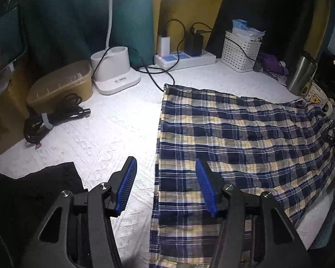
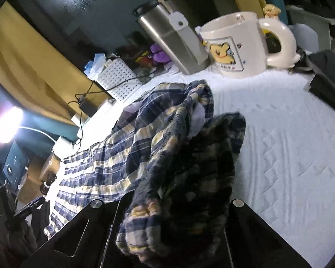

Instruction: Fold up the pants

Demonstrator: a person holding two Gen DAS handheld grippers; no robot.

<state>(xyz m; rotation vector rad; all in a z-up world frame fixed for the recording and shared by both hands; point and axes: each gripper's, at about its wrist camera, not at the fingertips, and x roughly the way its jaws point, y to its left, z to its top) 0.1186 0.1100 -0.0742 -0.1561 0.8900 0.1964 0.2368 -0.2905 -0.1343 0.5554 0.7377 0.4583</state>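
Note:
The plaid pants (image 1: 245,134), navy, yellow and white, lie spread flat on the white bed cover (image 1: 105,134). My left gripper (image 1: 166,167) hangs open just above their left edge. One blue pad (image 1: 127,187) is over the cover and the other over the cloth, with nothing pinched between them. In the right wrist view a bunched end of the pants (image 2: 185,178) rises between the black arms of my right gripper (image 2: 178,192), which is shut on it. The cloth hides its fingertips. The rest of the pants (image 2: 114,156) trails off to the left.
Along the back stand a white lamp base (image 1: 116,71), a power strip (image 1: 185,59), a white basket (image 1: 241,51), a steel tumbler (image 2: 169,38) and a cartoon mug (image 2: 236,44). A tan box (image 1: 60,84), a black cable bundle (image 1: 53,118) and a dark cloth (image 1: 33,189) lie at left.

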